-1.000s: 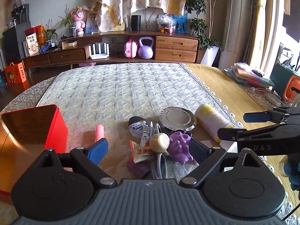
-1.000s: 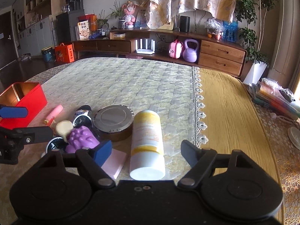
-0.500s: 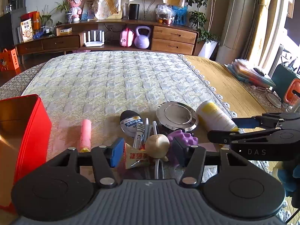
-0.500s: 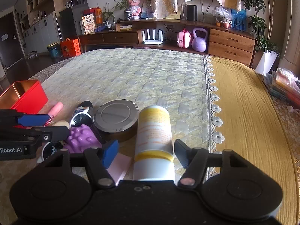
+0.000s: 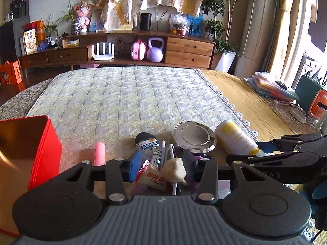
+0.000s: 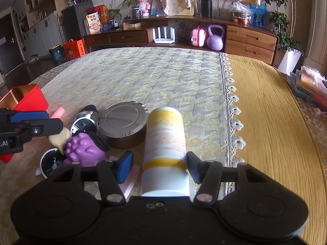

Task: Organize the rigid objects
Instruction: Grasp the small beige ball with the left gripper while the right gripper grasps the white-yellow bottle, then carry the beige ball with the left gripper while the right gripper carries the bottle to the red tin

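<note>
On the quilted pale bedspread (image 6: 155, 75) a small heap of rigid things lies, and I take the round silver metal tin (image 6: 122, 127) as the landmark. Just right of the tin lies the white and yellow cylindrical bottle (image 6: 165, 143), on its side, with its white cap end toward the camera. The right gripper (image 6: 159, 167) is around the cap end of this bottle: its jaws are closing, the bottle is between them, the right pad looks to be at the bottle's side and the blue left pad stands a little apart from it, so it is not yet a full grip. Left of the tin and in front of it sits the purple bumpy plastic toy (image 6: 84, 150), on a flat pink card (image 6: 130, 180). Touching the tin on the left lies a black cylindrical can with a blue and white label (image 6: 84, 118). The left gripper (image 5: 162, 166) comes over the near-left part of the heap; its jaws are closing to a middle width around the beige rounded lump (image 5: 174, 170) and a small orange and white printed packet (image 5: 152, 176), but I cannot tell if the pads press on them. Farther left of the tin lies a pink stick (image 5: 99, 153), alone on the bedspread. Well left of the tin stands the open red metal box (image 5: 26, 149).
</note>
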{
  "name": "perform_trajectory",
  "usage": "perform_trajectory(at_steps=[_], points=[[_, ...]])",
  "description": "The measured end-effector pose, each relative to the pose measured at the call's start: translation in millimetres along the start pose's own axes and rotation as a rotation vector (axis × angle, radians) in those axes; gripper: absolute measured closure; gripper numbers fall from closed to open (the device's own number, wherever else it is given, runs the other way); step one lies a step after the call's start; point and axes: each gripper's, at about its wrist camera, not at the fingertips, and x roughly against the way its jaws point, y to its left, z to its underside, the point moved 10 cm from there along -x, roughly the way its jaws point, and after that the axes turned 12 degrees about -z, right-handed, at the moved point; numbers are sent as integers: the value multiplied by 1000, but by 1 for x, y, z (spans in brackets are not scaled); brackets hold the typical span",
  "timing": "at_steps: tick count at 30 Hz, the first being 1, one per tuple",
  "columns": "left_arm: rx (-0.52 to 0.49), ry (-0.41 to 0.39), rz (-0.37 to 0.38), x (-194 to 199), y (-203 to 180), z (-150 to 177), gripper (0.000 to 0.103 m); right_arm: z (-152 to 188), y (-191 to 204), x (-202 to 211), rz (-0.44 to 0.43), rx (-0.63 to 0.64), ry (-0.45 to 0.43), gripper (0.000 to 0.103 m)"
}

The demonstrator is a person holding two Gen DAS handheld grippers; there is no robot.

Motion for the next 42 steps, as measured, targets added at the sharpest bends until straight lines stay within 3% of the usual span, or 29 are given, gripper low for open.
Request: perform_trajectory(at_steps=[10, 15, 16, 30, 42], points=[[9, 43, 40, -12, -8, 11, 60, 4, 0, -4, -2, -2, 9, 46], [64, 74, 85, -14, -6, 12, 75, 4, 0, -4, 4, -2, 6, 51], [66, 74, 84, -14, -6, 12, 75, 3, -1, -4, 14, -1, 4, 58], [96, 63, 33, 6, 9, 6, 76, -7, 17, 25, 55, 27, -71, 59], [143, 48, -18, 47, 57, -1, 76, -29, 82, 58, -39, 91, -108, 59]])
